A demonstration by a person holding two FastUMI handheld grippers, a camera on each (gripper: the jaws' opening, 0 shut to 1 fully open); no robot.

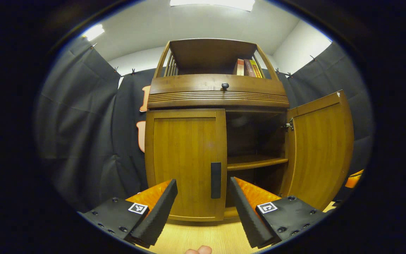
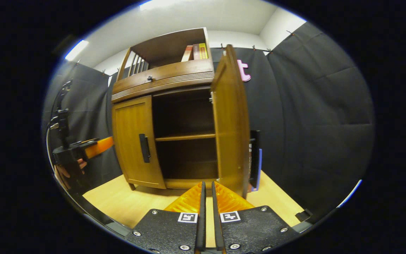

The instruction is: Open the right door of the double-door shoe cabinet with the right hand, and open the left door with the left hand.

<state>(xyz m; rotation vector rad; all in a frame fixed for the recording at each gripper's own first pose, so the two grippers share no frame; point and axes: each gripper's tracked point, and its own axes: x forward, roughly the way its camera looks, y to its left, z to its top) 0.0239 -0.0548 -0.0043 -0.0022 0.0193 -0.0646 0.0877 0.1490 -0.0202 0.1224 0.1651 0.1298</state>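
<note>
A wooden shoe cabinet (image 1: 217, 95) stands in front of me in the left gripper view. Its left door (image 1: 185, 162) is closed and carries a dark vertical handle (image 1: 216, 180). The right door (image 1: 321, 148) is swung wide, baring an inner shelf (image 1: 256, 162). My left gripper (image 1: 203, 187) is open, its fingers either side of the handle but a little short of it. In the right gripper view the open right door (image 2: 229, 120) stands edge-on and the left door (image 2: 136, 141) is closed. My right gripper (image 2: 207, 187) is shut on nothing, just before the open door's lower edge.
Books (image 1: 247, 67) stand in the cabinet's top shelf above a drawer with a round knob (image 1: 225, 85). The cabinet rests on a light wooden floor (image 2: 125, 204). In the right gripper view, the other gripper (image 2: 79, 150) and its hand show at far left.
</note>
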